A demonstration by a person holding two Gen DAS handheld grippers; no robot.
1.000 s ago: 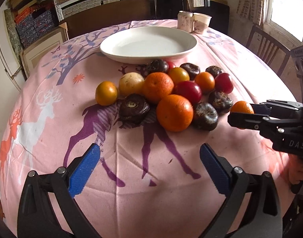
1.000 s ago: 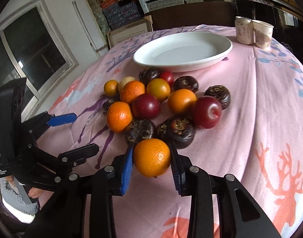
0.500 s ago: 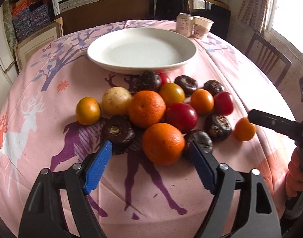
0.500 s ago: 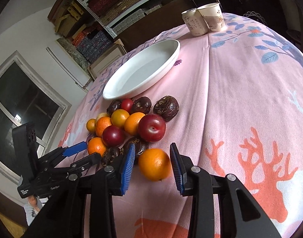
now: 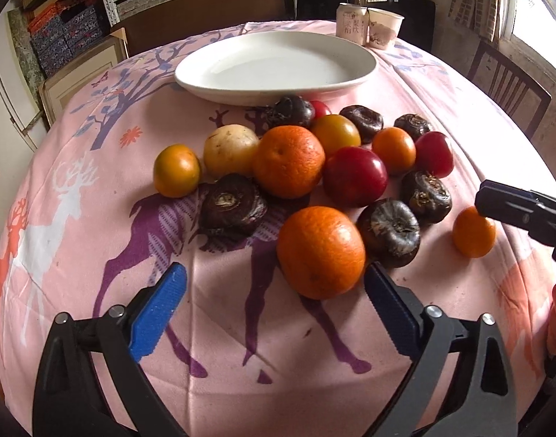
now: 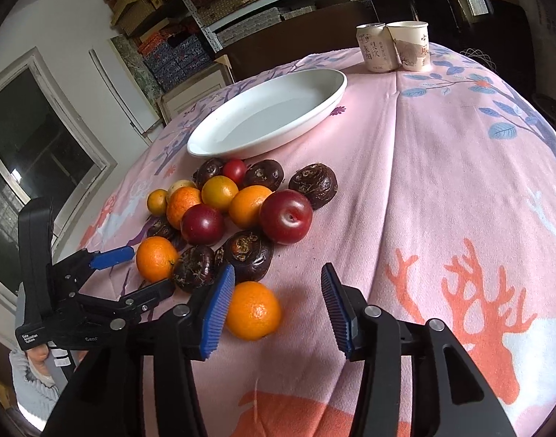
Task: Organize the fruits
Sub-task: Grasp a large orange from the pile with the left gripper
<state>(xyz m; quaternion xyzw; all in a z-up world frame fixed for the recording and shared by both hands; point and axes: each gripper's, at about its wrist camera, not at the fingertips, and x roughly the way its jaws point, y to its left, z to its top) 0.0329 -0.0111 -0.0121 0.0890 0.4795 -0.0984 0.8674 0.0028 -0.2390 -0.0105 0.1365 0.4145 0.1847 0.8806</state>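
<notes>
Now both tongs are released: right tongs (image 6: 278, 293) beside a small round orange (image 6: 252, 310), left tongs (image 5: 278, 291) around a larger orange (image 5: 320, 252), lower centre.

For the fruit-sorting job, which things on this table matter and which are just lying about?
Job: pile of fruit, stray orange by the open right gripper, large orange before the open left gripper, white plate.
Lying about: can, paper cup.
</notes>
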